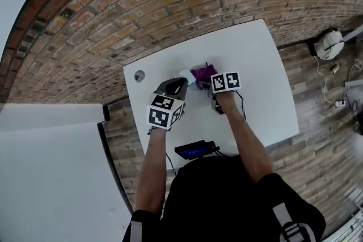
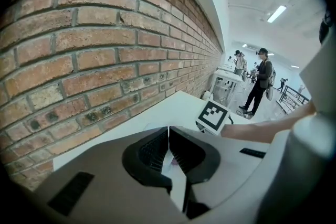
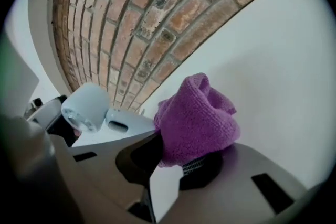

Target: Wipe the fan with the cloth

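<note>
Though head view hides grip | right gripper view: fingers [image 3: 196,164] clamp cloth [image 3: 197,118]

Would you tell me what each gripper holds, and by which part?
The right gripper grips the purple cloth by its bunched lower end. The left gripper is shut beside the fan; hold unclear.

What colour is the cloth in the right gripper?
The cloth is purple, and it shows best in the right gripper view.

Wall [image 1: 170,3] behind, room on the right
The wall blocks the back. Fan [image 1: 186,75] and cloth [image 1: 203,72] fill the middle. The table [image 1: 266,88] is free on the right. A box [image 1: 194,151] sits at the near edge.
</note>
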Motion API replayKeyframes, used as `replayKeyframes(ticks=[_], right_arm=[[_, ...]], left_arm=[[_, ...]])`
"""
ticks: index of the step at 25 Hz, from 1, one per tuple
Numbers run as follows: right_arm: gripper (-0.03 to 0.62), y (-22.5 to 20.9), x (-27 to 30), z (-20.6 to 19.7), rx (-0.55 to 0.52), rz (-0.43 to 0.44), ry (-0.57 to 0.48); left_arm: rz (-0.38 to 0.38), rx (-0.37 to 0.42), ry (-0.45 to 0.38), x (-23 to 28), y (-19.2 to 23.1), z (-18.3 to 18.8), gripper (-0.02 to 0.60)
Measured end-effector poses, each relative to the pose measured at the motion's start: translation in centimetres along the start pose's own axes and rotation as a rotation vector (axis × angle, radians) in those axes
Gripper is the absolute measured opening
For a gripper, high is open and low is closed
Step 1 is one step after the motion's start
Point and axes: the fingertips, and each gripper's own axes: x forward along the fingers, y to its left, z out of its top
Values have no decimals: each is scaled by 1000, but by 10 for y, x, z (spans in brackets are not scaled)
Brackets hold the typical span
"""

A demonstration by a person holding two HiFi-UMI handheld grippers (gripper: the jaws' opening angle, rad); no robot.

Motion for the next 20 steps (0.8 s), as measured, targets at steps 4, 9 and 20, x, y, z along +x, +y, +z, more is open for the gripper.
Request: replayKeyframes(ticks=[4, 9, 20], right_arm=[[66, 17, -13, -64, -62, 26, 200], [66, 13, -29, -8, -104, -39, 59], [66, 2, -7, -27, -108, 8, 197]], left_arm=[[3, -4, -10, 0, 3, 1, 14], [1, -18, -19, 0, 2, -1, 14], [-6, -40, -38, 1, 3, -1, 14]])
